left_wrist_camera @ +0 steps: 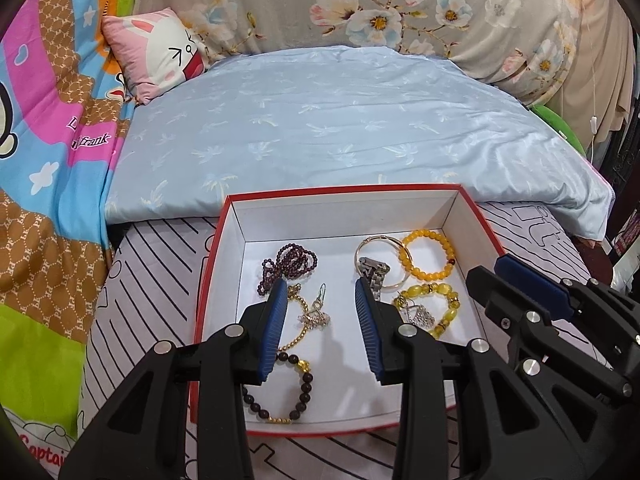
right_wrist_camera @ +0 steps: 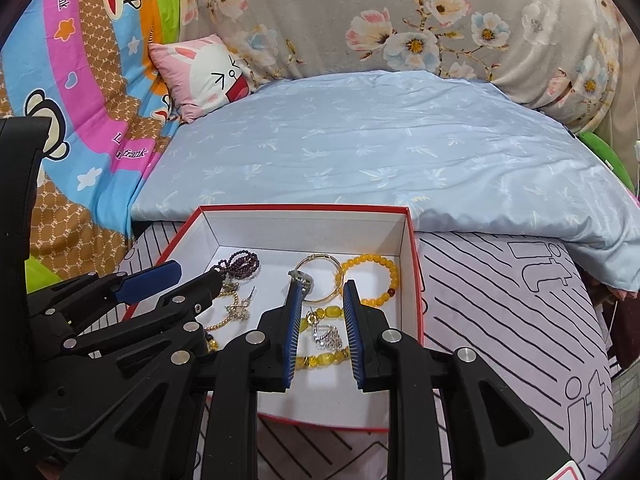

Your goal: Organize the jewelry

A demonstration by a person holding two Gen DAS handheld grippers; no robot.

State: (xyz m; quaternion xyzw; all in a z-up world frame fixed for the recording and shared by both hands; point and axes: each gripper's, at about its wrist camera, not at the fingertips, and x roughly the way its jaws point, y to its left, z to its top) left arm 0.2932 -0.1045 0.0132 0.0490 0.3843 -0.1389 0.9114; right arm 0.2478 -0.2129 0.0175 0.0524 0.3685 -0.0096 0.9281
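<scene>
Jewelry fills one red-rimmed white cardboard box (left_wrist_camera: 448,216) ahead of both grippers: two yellow bead bracelets (left_wrist_camera: 428,254), one silver watch (left_wrist_camera: 374,276). Left gripper (left_wrist_camera: 322,292) gapes wide, right gripper (right_wrist_camera: 322,292) narrower, both empty.

Watch (left_wrist_camera: 374,276) partly hidden behind left hand-held gripper (left_wrist_camera: 324,300).

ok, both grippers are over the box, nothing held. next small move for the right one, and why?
Probably lower the right gripper straight down and close. Its jaws stand open over the silver pendant that lies inside the chunky yellow bracelet in the red-rimmed box. The left gripper is open too, over the gold chain, holding nothing.
</scene>
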